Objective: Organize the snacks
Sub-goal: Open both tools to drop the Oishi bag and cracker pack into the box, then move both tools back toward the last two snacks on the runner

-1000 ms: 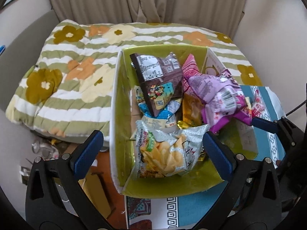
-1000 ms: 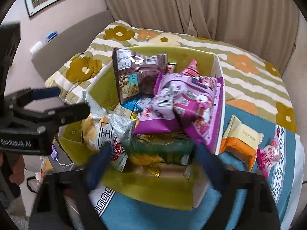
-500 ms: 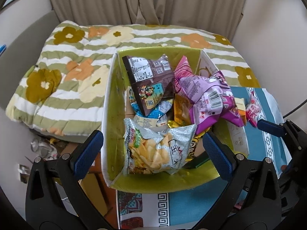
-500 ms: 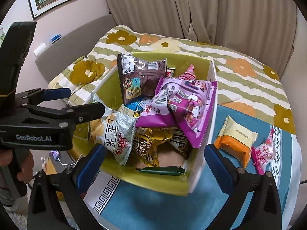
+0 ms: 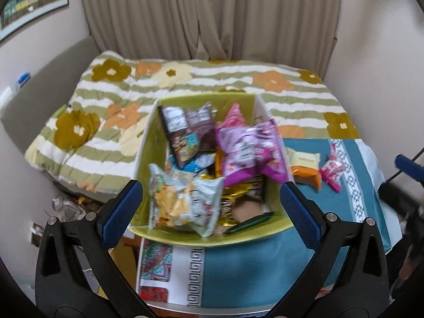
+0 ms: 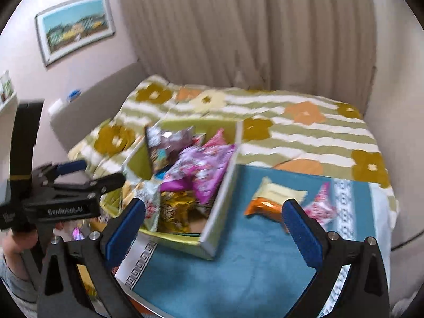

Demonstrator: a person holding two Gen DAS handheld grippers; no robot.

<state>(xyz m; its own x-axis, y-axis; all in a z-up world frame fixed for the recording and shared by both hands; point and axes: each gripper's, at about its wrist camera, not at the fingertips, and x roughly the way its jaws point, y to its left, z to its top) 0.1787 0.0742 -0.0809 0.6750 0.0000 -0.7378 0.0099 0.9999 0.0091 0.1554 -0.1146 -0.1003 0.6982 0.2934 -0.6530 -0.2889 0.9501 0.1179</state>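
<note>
- My left gripper (image 5: 210,202) hangs with its blue pads spread wide and nothing between them; it hovers over the near edge of the box (image 5: 148,143).
- My right gripper (image 6: 213,218) is just as wide open and empty, above the blue cloth (image 6: 238,265) covering the table.
- The green box stands at the left edge of the table, close against the flowered quilt (image 5: 111,111) behind it.
- The box is heaped with snack bags: a brown bag (image 5: 189,132) leaning at the far side, a purple bag (image 5: 249,151) hanging over the right wall, a silver chip bag (image 5: 182,201) at the near left corner, gold wrappers (image 6: 176,209) beneath.
- An orange and cream packet (image 6: 273,198) lies on the cloth to the right of the box, apart from it.
- A small pink packet (image 6: 318,206) lies just beside the orange one, toward the right edge; I cannot tell whether they touch.
</note>
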